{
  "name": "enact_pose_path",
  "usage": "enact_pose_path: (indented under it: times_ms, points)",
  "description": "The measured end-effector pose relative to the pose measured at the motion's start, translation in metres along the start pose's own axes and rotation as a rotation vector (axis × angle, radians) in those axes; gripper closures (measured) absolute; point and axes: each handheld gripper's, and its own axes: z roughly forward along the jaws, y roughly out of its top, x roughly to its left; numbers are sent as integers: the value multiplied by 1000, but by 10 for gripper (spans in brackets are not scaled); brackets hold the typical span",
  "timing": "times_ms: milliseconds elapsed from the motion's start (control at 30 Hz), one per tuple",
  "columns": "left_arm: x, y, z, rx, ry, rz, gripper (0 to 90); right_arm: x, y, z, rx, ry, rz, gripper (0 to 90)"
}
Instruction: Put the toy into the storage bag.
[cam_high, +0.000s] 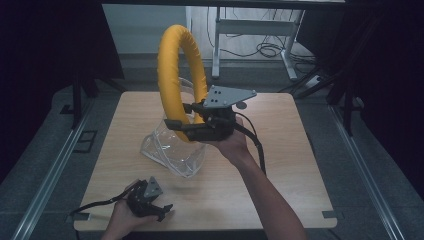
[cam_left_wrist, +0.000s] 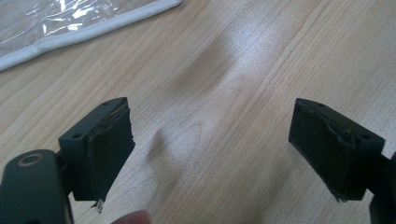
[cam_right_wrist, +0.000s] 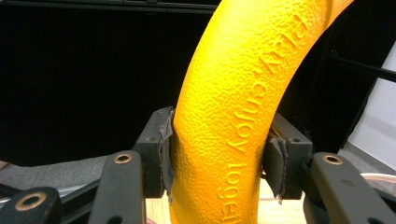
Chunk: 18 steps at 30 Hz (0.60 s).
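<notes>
Right gripper (cam_high: 186, 116), held raised over the middle of the wooden table (cam_high: 295, 150) in the person's right hand (cam_high: 234, 145). Its two black jaws are clamped on the lower part of a yellow ring (cam_high: 181, 80), one pad on each side of the tube. In the right gripper view the gripper (cam_right_wrist: 217, 156) shows both pads pressed against the ring (cam_right_wrist: 238, 107), whose pebbled skin carries raised lettering running along the curve. The ring stands upright on edge, rising above the gripper and arching away from it; its lowest part sits at the mouth of a clear plastic bag (cam_high: 172, 147). The bag lies crumpled on the table directly below and slightly to the left of the gripper. A grey three-cornered plate (cam_high: 227, 96) tops the gripper, and a black cable (cam_high: 257, 145) trails back along the forearm.

Left gripper (cam_high: 162, 210), held low at the near left edge of the table in the left hand (cam_high: 122, 217), well apart from the ring. In the left gripper view the gripper (cam_left_wrist: 210, 149) has its jaws spread wide with bare wood (cam_left_wrist: 224, 93) between them and nothing held. Ahead of the jaws, to the upper left, lies the white-bordered edge of the clear bag (cam_left_wrist: 70, 28).
</notes>
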Motion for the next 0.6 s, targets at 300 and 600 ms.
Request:
enact_pose_path:
  times_ms: [300, 600]
  points:
    - [0, 0, 0, 1, -1, 1, 137, 0, -5, 14, 6, 22, 14, 492]
    - [0, 0, 0, -2, 0, -1, 136, -4, -12, 22, 12, 33, 31, 492]
